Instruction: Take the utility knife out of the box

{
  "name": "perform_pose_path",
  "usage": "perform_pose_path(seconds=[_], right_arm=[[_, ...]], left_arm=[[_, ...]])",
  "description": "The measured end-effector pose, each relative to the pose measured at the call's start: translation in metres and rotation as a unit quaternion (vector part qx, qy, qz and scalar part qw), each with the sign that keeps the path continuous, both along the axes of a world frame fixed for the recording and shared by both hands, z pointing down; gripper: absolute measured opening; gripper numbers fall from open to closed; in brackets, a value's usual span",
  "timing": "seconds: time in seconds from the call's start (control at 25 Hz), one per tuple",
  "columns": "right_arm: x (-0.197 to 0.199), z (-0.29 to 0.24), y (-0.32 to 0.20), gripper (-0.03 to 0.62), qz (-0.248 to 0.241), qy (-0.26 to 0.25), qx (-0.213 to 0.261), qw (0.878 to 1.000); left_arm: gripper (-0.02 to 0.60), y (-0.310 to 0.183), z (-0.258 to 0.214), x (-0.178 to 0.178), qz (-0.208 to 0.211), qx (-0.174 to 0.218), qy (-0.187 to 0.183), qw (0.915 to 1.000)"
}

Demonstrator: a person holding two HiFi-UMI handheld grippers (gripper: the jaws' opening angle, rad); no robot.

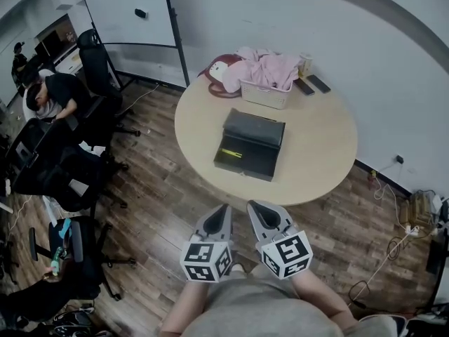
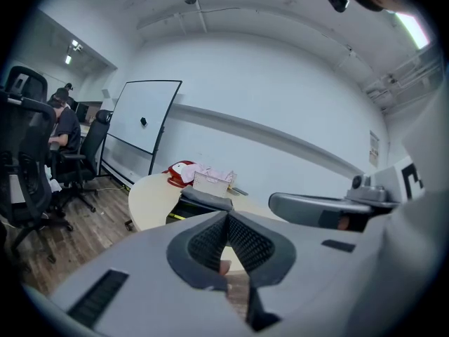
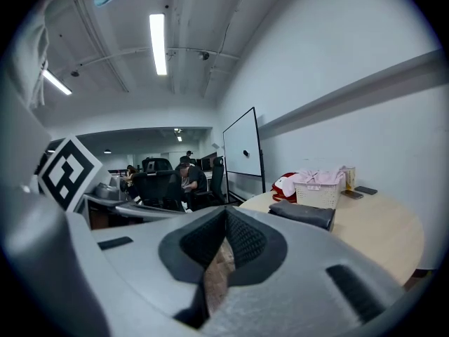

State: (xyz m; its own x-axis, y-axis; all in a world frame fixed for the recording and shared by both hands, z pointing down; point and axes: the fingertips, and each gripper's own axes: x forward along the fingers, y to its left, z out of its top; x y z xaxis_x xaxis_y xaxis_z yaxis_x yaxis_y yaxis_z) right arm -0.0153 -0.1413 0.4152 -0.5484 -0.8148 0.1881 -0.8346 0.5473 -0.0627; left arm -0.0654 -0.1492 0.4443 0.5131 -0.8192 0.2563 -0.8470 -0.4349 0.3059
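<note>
Sitting box (image 1: 250,144), beyond left tool (image 1: 225,208), right tool (image 1: 252,204)

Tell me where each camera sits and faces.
Head view: on the person's head, steeply down on round table, dark box, left gripper, right gripper; forearms show.
Left gripper view: on left gripper, along shut jaws toward table and whiteboard; right gripper at right.
Right gripper view: on right gripper, along shut jaws toward table; left gripper's marker cube at left.
Shared: all show box and white basket.
</note>
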Motion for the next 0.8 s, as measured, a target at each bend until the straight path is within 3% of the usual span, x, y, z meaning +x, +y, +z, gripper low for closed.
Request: perform_pose_path(seconds=[0.8], right_arm=[[0.003,0.026,-0.106,0.0,-0.016,0.03,-0.027,0.999]], left_arm=[[0.003,-0.086,0.024,-0.026,-0.043,-0.029,0.002,0.9987]])
